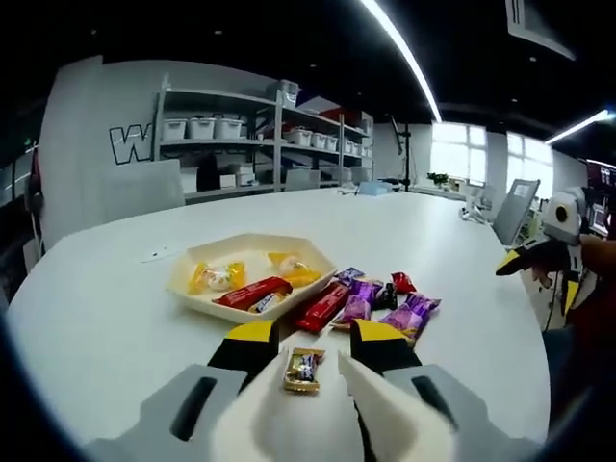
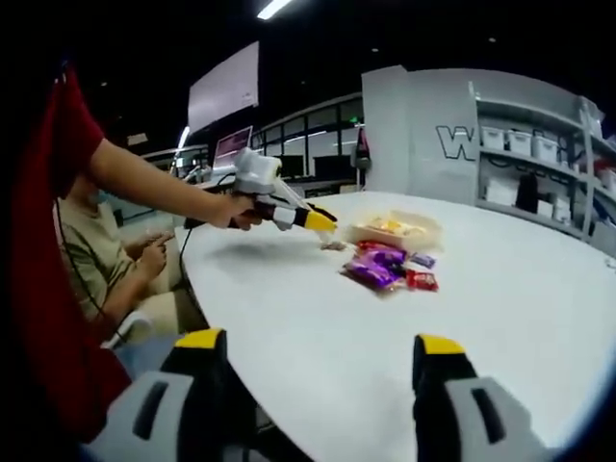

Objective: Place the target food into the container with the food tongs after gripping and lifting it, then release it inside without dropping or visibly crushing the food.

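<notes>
My left gripper [image 1: 316,332] is shut on white food tongs [image 1: 289,409], whose two blades pinch a small gold-wrapped candy [image 1: 303,371] just above the table. Ahead of it, a cream tray [image 1: 188,279] holds several wrapped sweets. To the tray's right lies a loose pile: a red bar [image 1: 325,306] and purple packets [image 1: 414,313]. In the right gripper view the left gripper [image 2: 318,223] hangs beside the tray [image 2: 423,234] with the candy [image 2: 334,245] below its tip. My right gripper [image 2: 320,342] stands open and holds nothing, back at the table's near edge.
The round white table [image 2: 318,318] has wide bare room around the candy pile [image 2: 385,265]. A seated person [image 2: 106,260] is beside the table, and a red sleeve [image 2: 38,241] is close by. The right gripper [image 1: 515,262] hovers off the table's right edge. Shelves [image 1: 221,135] line the back wall.
</notes>
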